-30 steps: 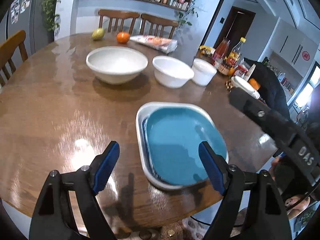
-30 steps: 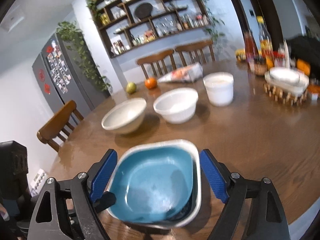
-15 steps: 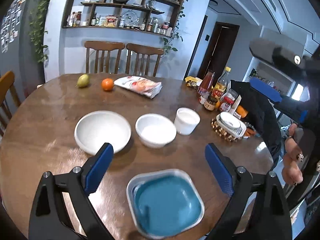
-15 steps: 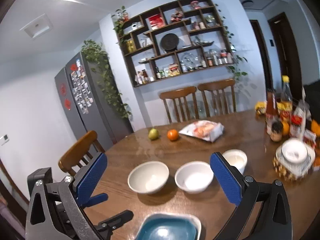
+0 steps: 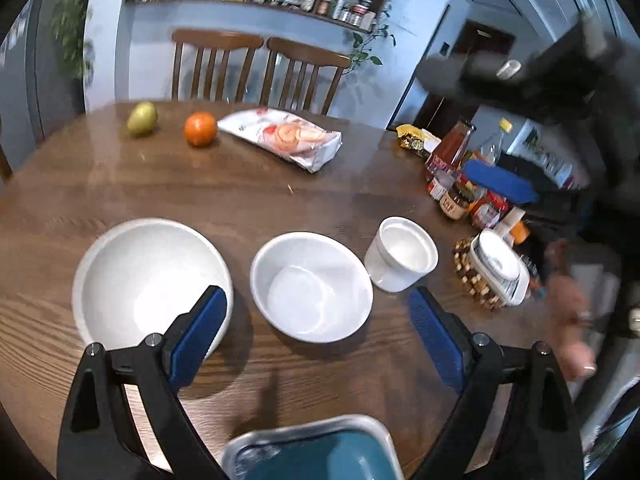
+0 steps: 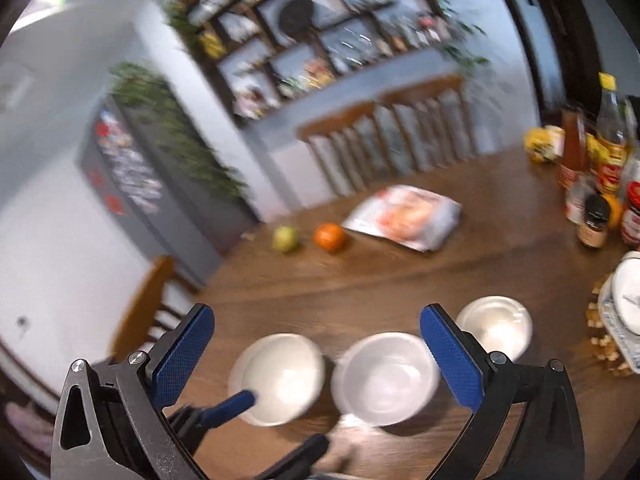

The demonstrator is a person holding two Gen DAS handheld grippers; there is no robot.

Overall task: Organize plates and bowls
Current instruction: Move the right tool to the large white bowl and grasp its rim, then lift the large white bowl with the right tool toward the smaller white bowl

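The blue dish is sitting nested in a grey-white tray at the near edge of the round wooden desk, showing at the bottom of the left wrist view, between the arms of the left tool but below its blue pads and touched by neither. Beyond it three white vessels are standing in a row: a wide bowl on the left, a smaller bowl just beside it, and a straight-sided white cup to the right, close to the smaller bowl.

The left tool is hovering over this row with its jaws standing wide and nothing between the pads; they have just been opening. The right tool is also spread to its widest, gripping nothing, its jaws having just been opening too. In its blurred view the same three vessels are lying beneath the pads, and the left tool's blue tips are showing at the lower left.

Farther back on the desk a pear, an orange and a snack packet are lying in a line before two wooden chairs. Bottles and jars are crowding the right edge.
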